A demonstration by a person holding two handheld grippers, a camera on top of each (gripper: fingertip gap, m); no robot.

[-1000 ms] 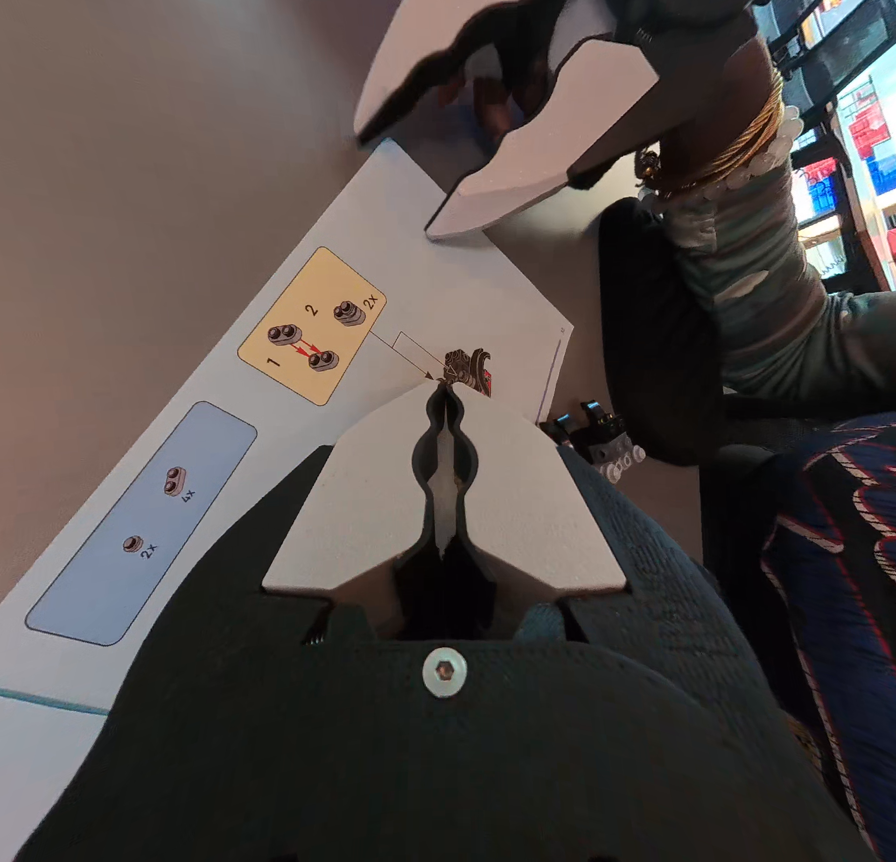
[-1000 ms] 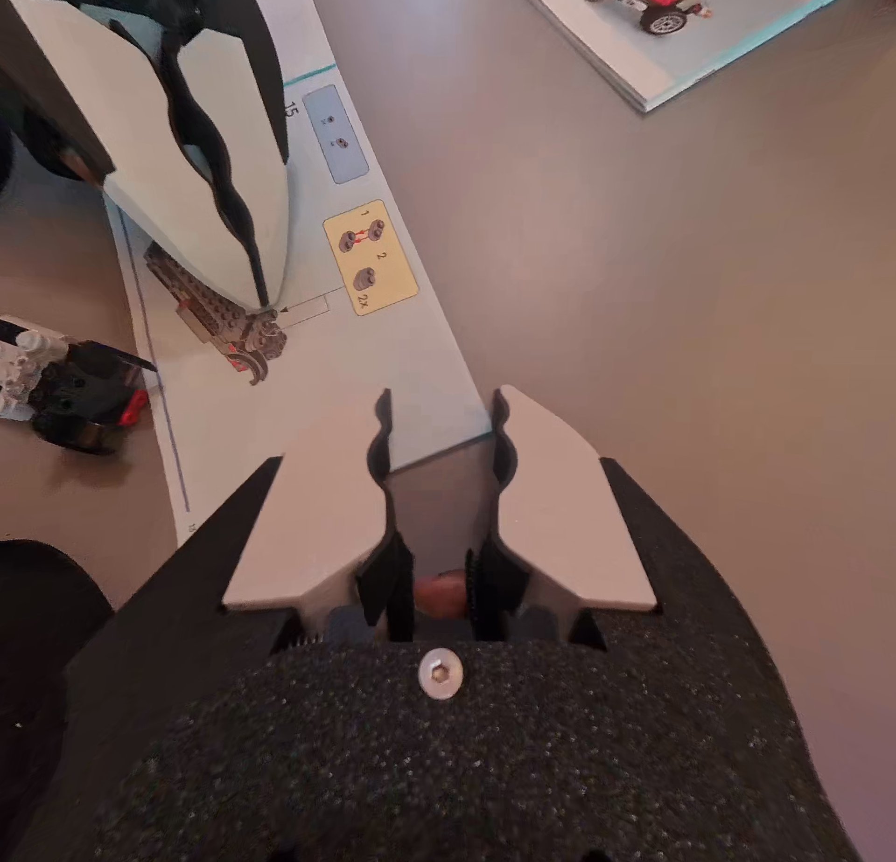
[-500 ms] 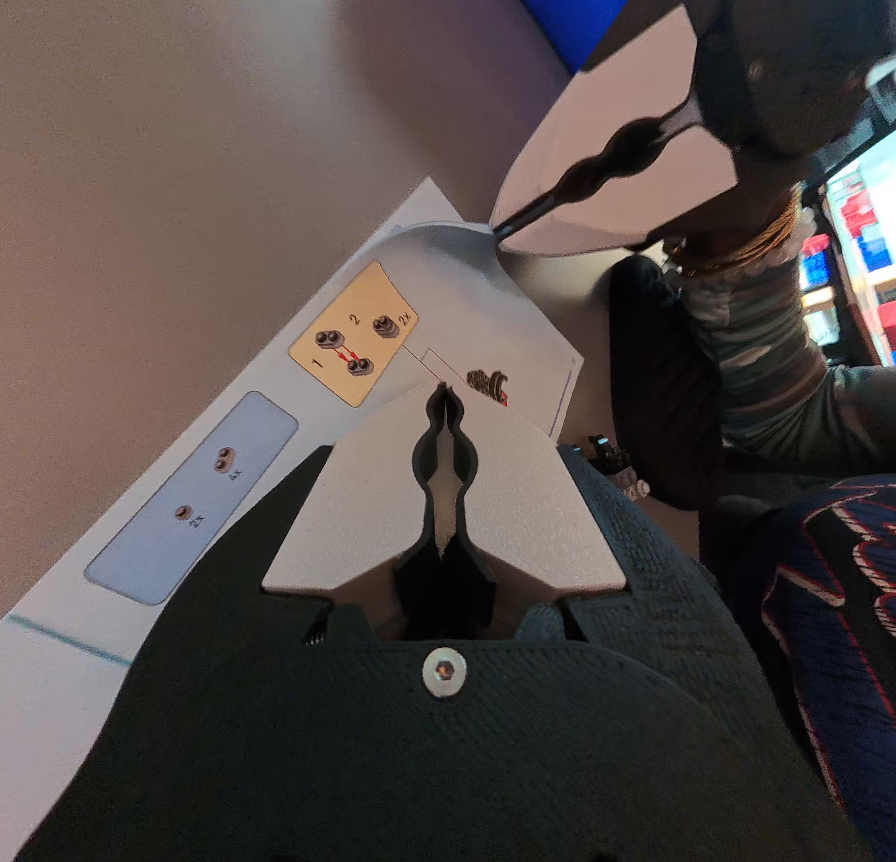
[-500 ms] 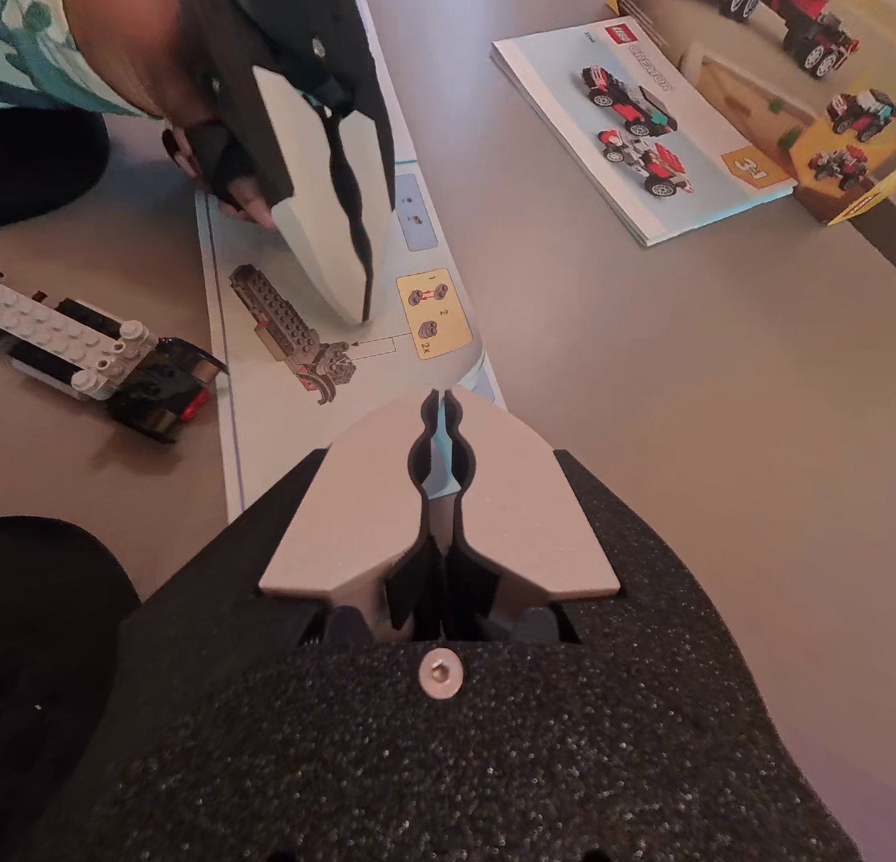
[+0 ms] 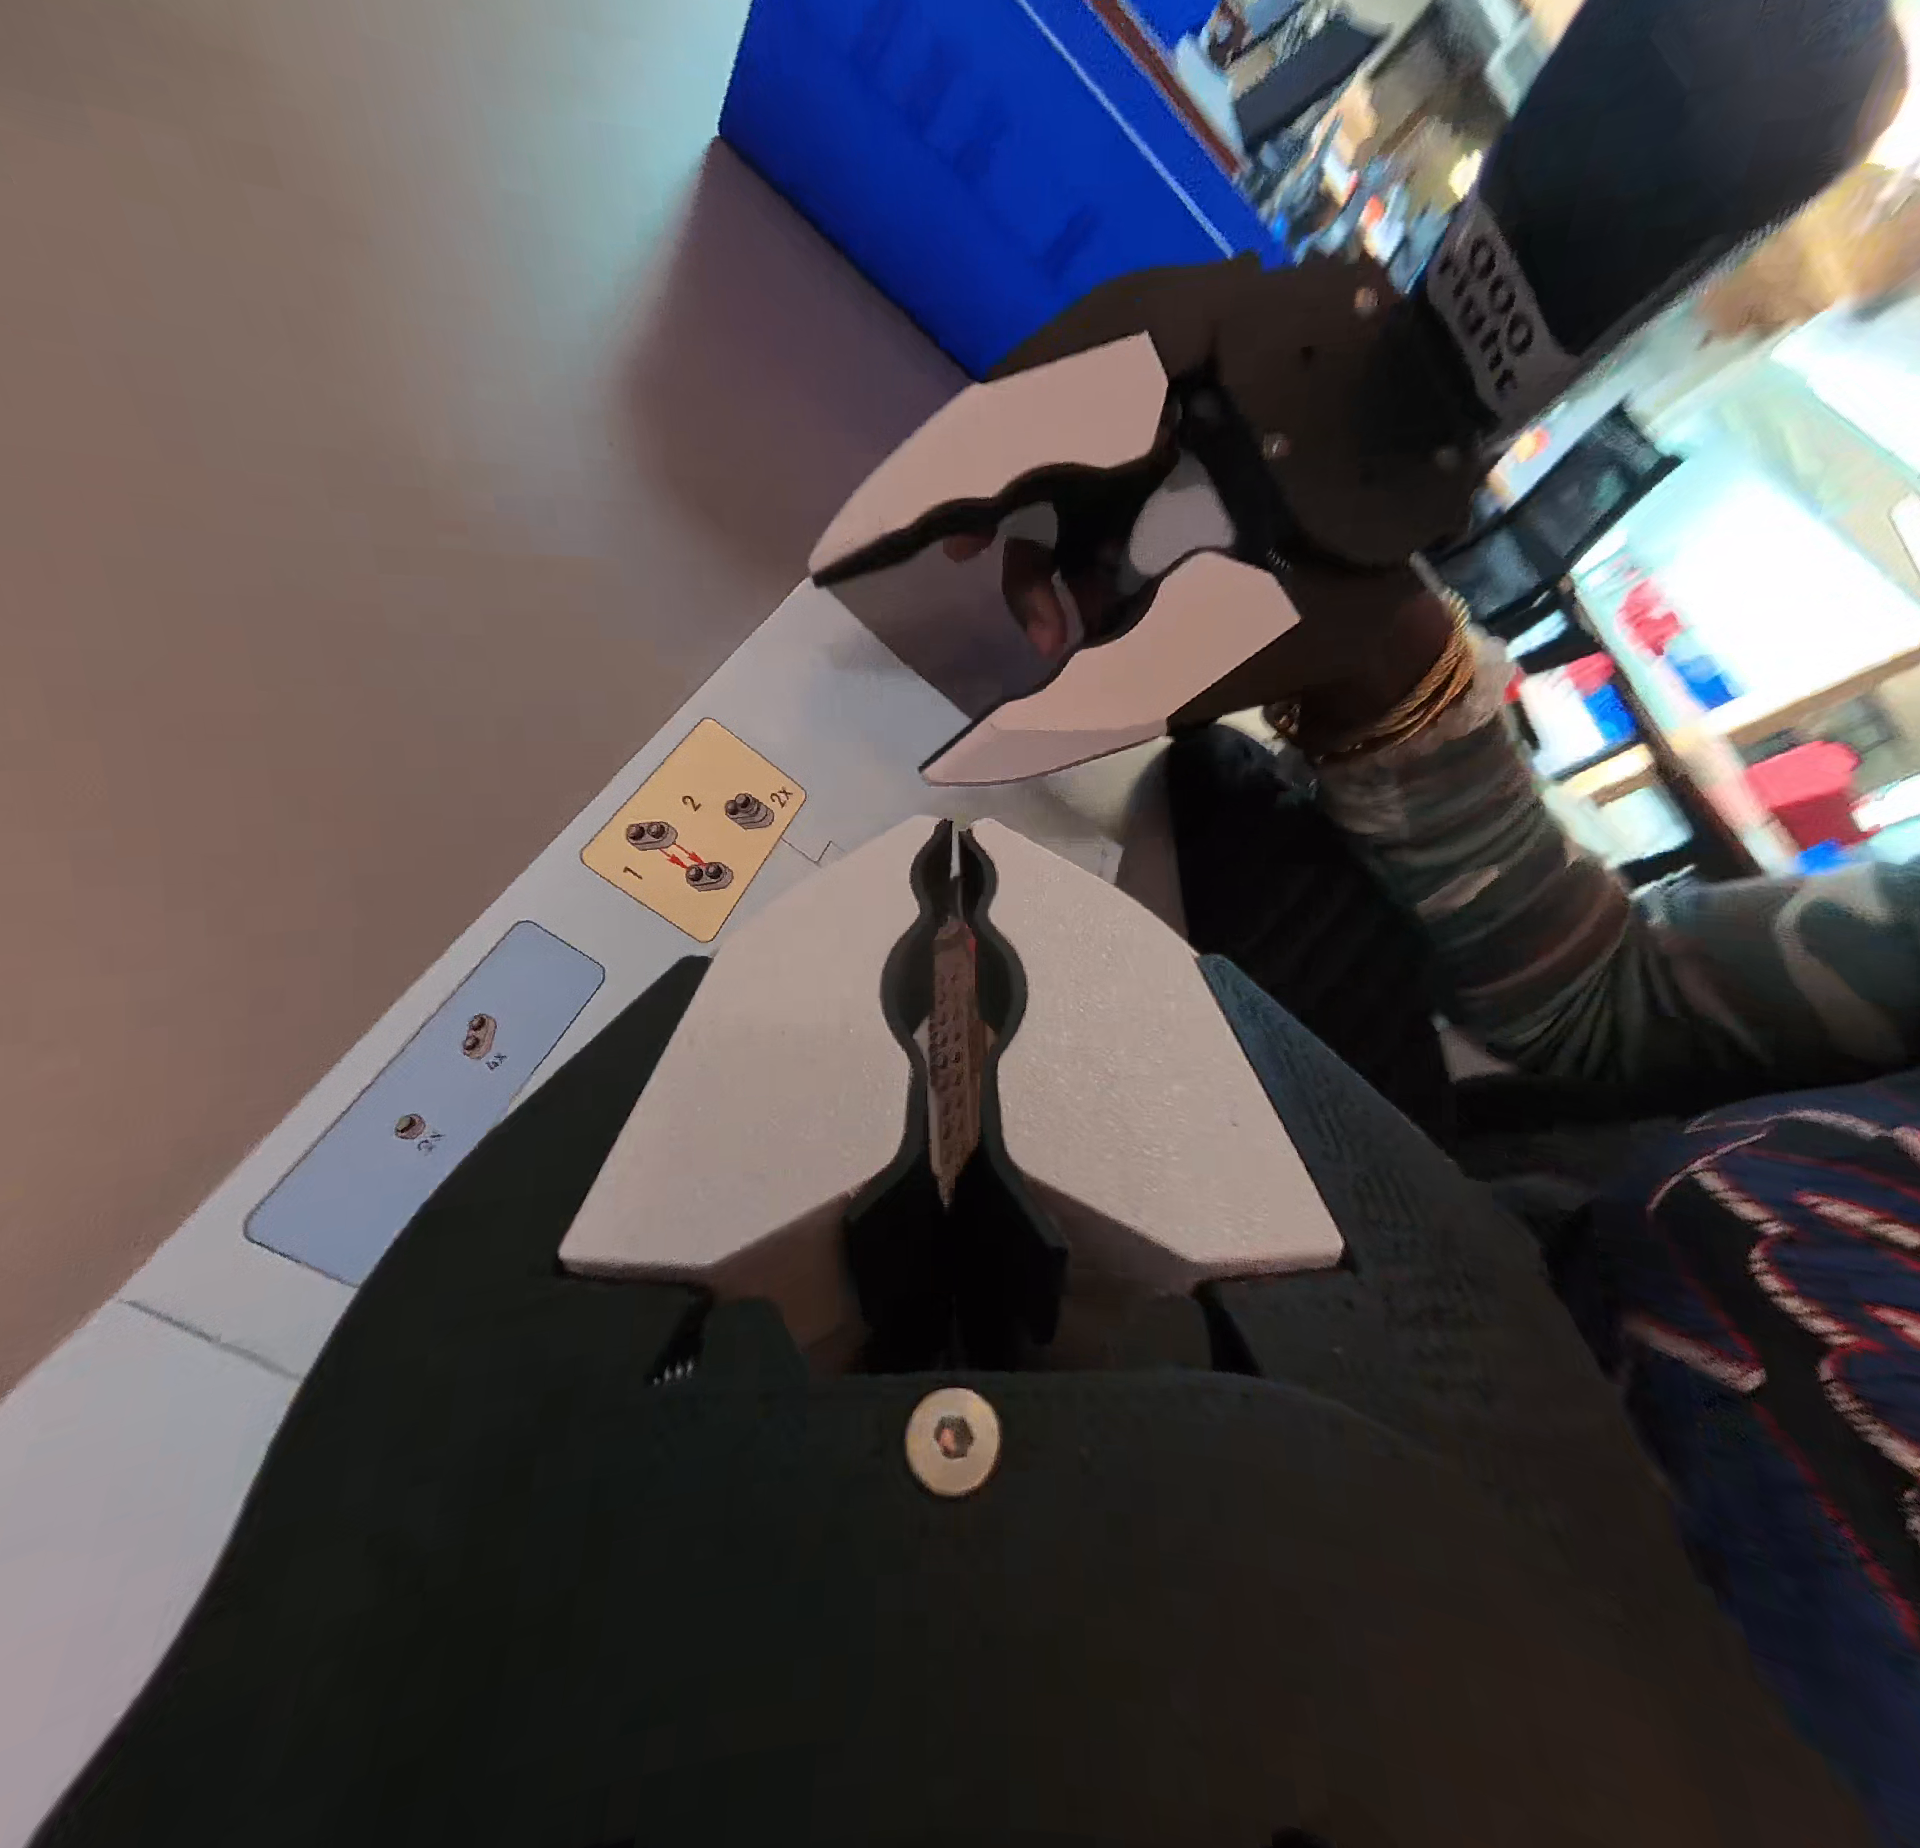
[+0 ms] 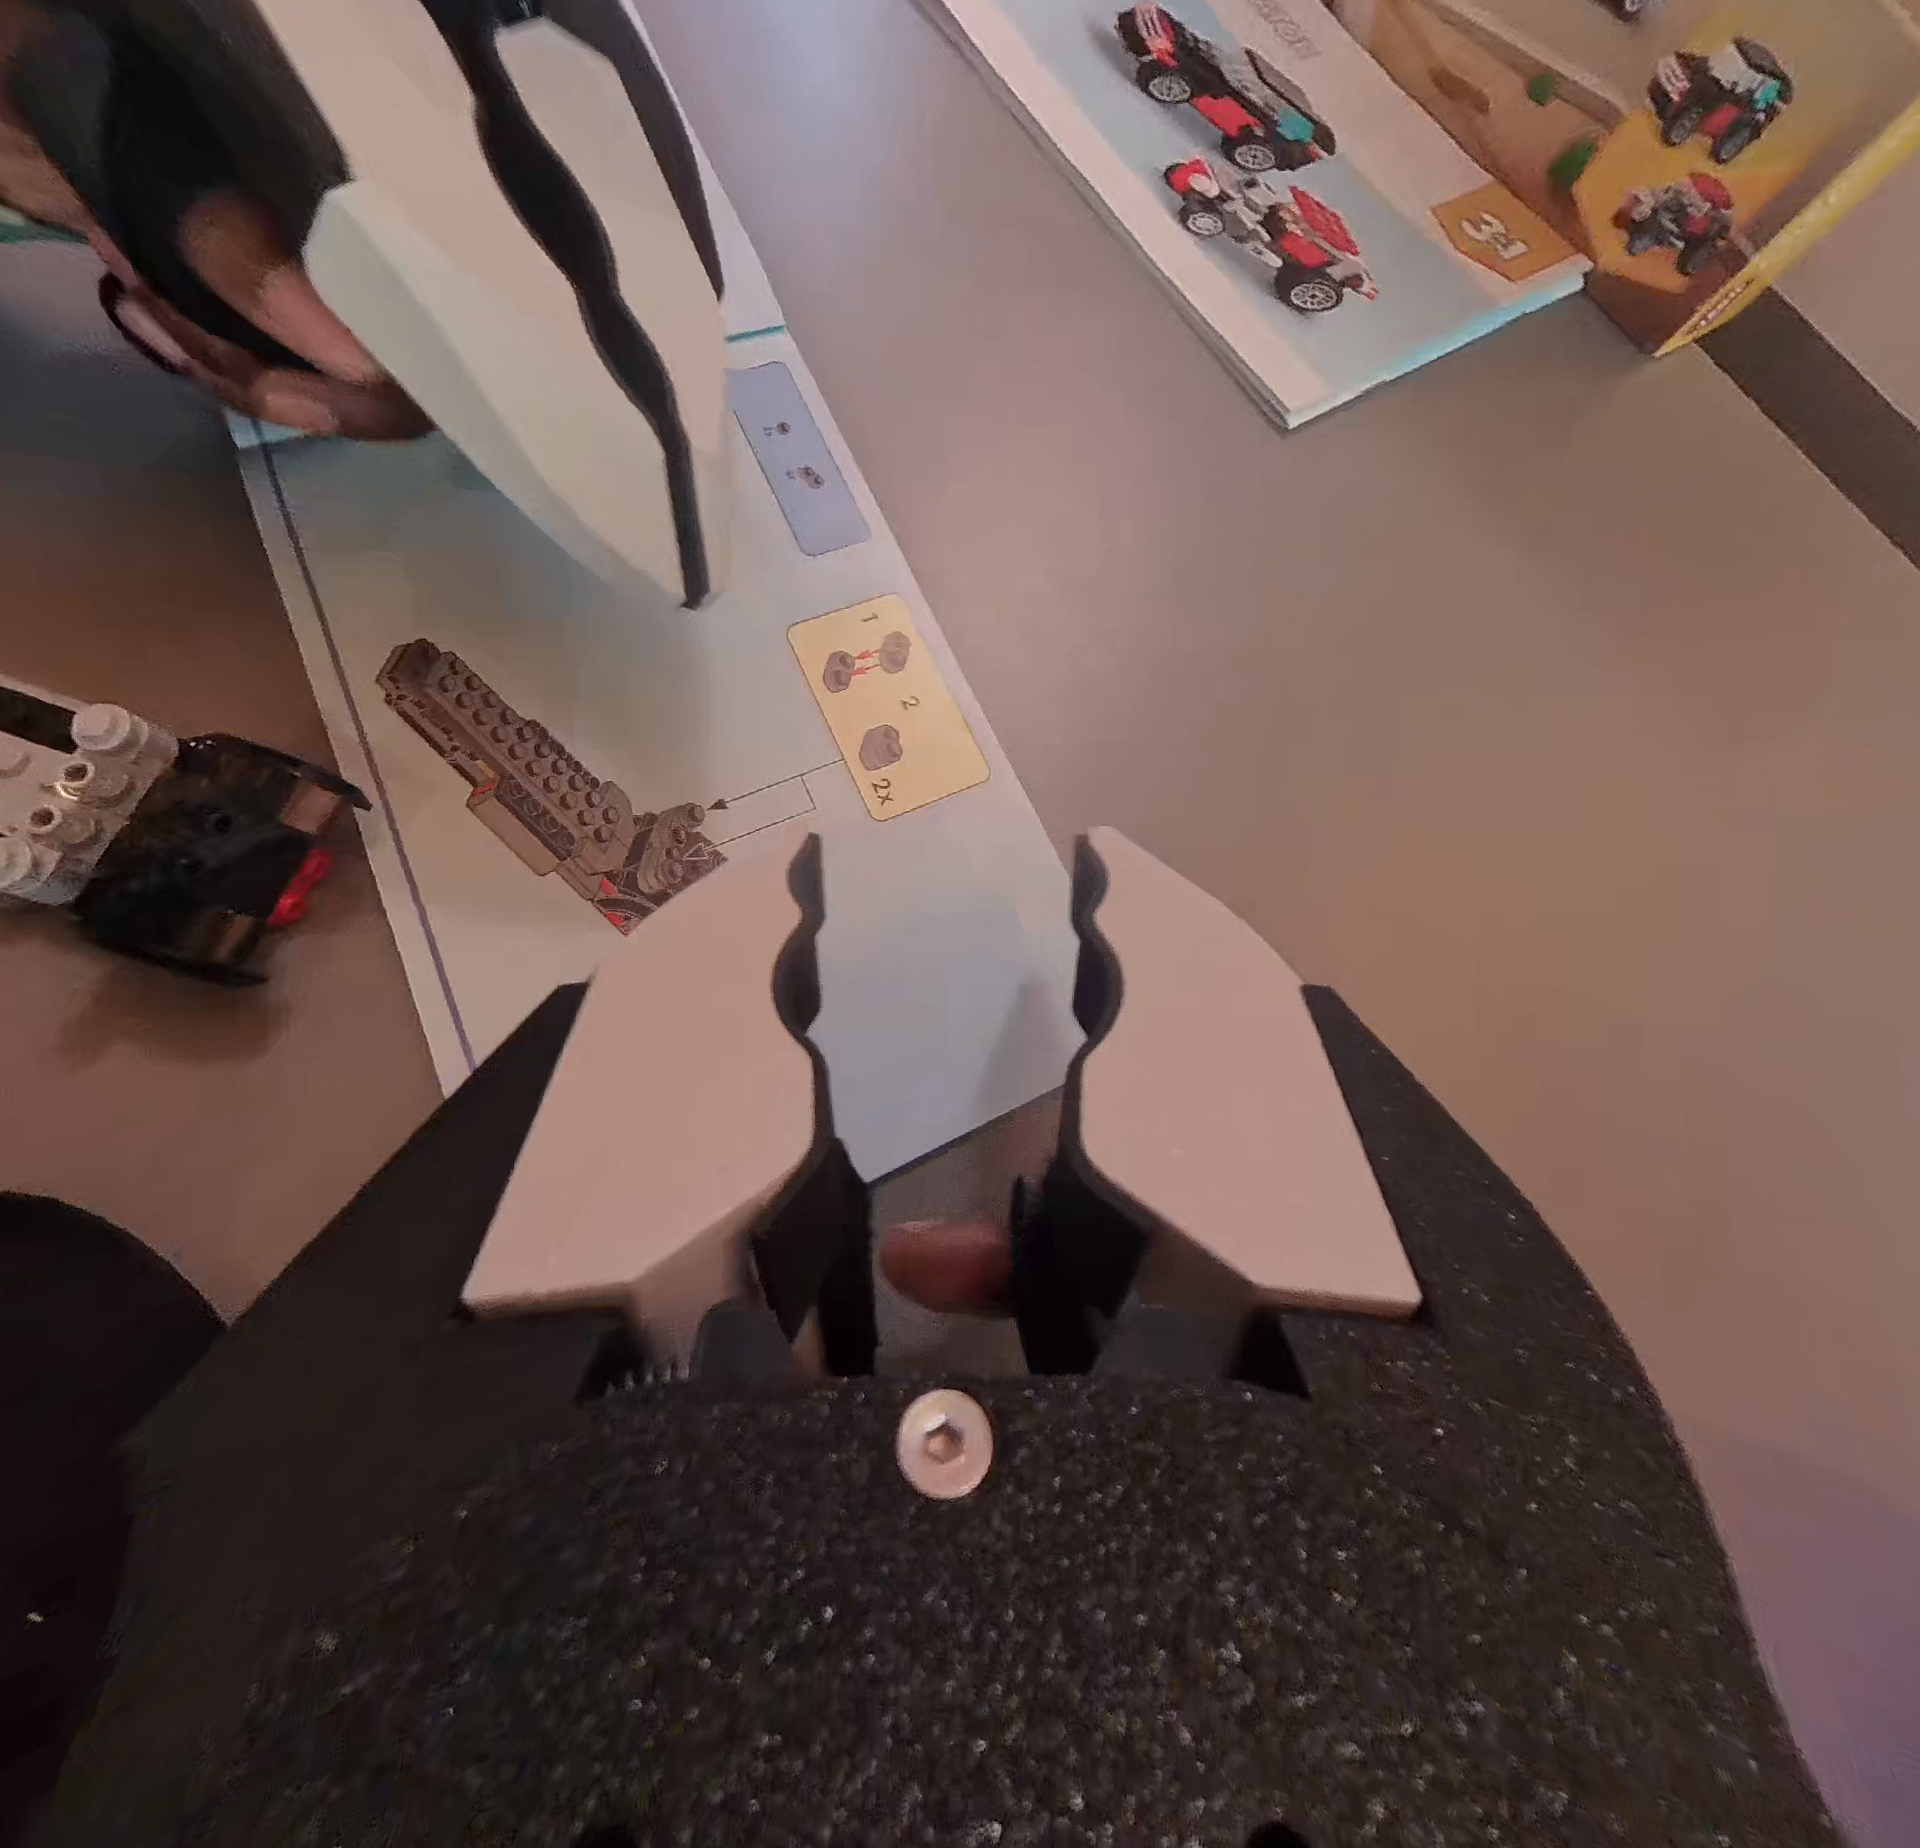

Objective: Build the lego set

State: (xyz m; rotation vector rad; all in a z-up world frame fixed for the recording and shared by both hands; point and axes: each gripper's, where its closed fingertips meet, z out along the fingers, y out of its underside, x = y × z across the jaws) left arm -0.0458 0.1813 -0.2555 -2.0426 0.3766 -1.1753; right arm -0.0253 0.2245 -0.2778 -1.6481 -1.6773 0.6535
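Note:
The open instruction booklet page (image 6: 935,977) lies flat on the table and also shows in the left wrist view (image 5: 686,832). My left gripper (image 5: 951,837) is shut; only the printed page shows through the slit between its jaws. In the right wrist view it (image 6: 691,593) points down at the page with its tip close to the paper. My right gripper (image 6: 948,842) is open and empty, just above the page's near corner. The left wrist view shows it (image 5: 878,671) open over the page's far end. A part-built black and white lego model (image 6: 177,842) sits left of the page.
A second, closed booklet (image 6: 1247,167) and the lego box (image 6: 1662,136) lie at the far right of the table. A blue bin (image 5: 935,157) stands beyond the table edge. The person's sleeve (image 5: 1558,915) and lap are at the near side. My hands' fingertips stand some 6 centimeters from each other.
My right gripper, open a second ago, shut on the page corner and lifted it; now it is open again and the page lies flat. My left gripper stayed shut over the page.

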